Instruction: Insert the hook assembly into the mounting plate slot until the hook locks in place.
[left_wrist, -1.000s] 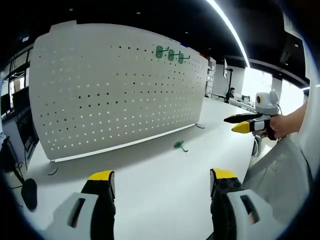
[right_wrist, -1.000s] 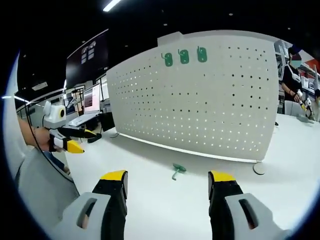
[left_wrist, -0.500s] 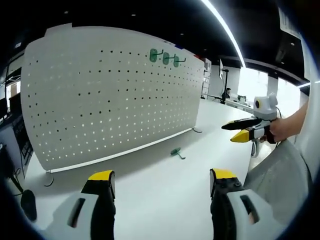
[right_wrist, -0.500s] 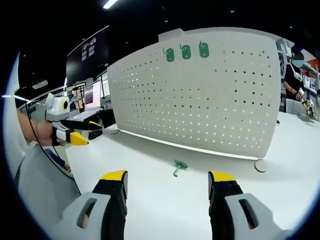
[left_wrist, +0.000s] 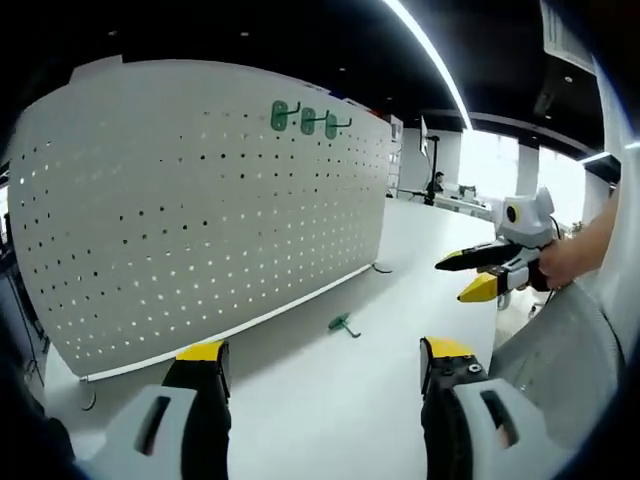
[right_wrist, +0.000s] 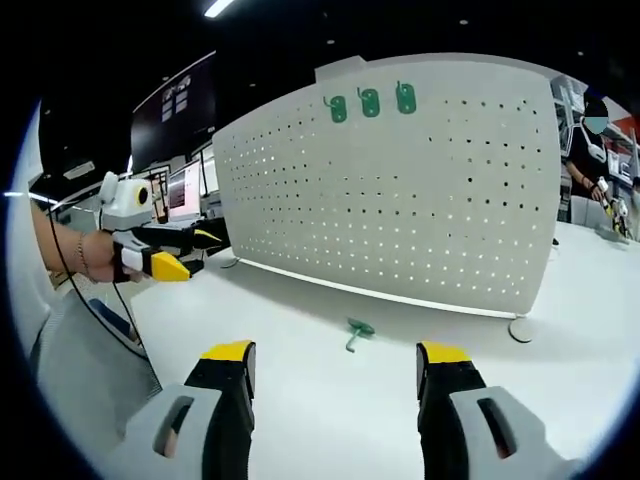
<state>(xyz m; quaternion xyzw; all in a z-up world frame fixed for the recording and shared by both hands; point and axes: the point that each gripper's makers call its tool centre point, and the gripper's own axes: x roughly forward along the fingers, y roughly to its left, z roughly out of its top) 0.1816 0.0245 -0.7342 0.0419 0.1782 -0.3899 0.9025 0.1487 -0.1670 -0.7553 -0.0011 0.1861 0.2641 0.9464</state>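
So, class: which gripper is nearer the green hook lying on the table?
Probably the right, though it's close. The right gripper points straight at the hook; the left gripper faces it from a similar gap, both open and empty.

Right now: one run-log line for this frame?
left tongs open, empty | right tongs open, empty | loose green hook on table | three hooks on pegboard

Bright ceiling strips, fisheye-warped edges

dark ceiling (left_wrist: 300, 40), strip light (left_wrist: 425, 50), monitors (right_wrist: 185, 195)
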